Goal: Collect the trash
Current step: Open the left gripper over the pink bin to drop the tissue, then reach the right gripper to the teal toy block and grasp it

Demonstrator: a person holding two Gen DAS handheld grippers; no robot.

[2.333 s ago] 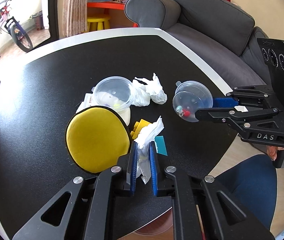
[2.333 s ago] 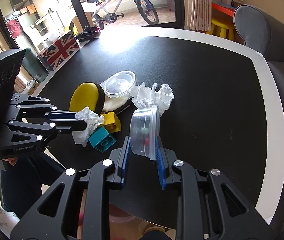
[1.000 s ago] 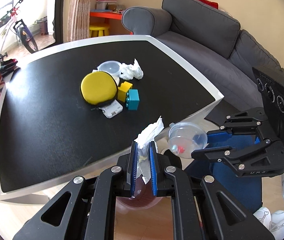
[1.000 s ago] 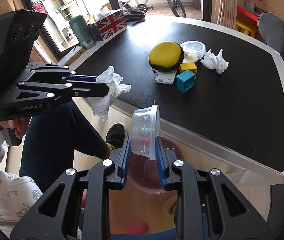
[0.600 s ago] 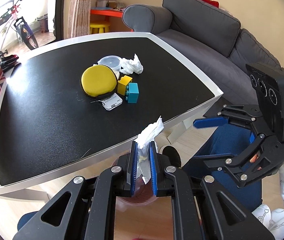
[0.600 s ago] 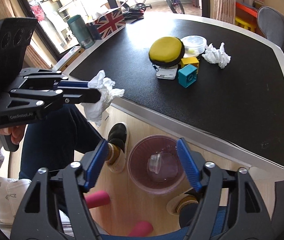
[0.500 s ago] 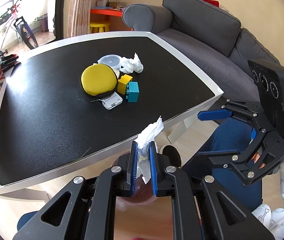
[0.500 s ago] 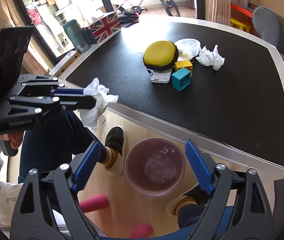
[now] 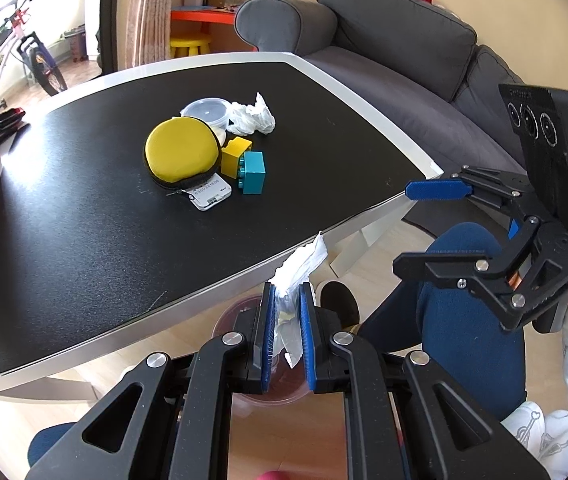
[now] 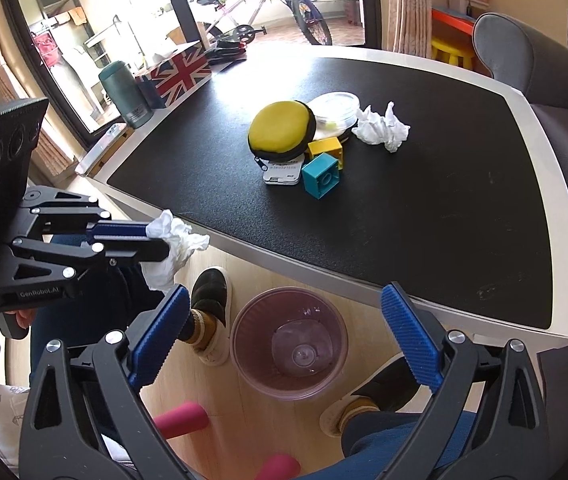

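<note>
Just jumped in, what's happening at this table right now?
A person is clearing trash into the bin on the floor. The left gripper is shut on a tissue above the bin. The right gripper hangs over the bin, jaws opening with nothing between them; a clear cup lies inside. Another tissue and a lidded tub remain on the table.

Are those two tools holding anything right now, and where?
The left tool pinches a crumpled tissue by its lower half; the right tool is opening and holds nothing.
</note>
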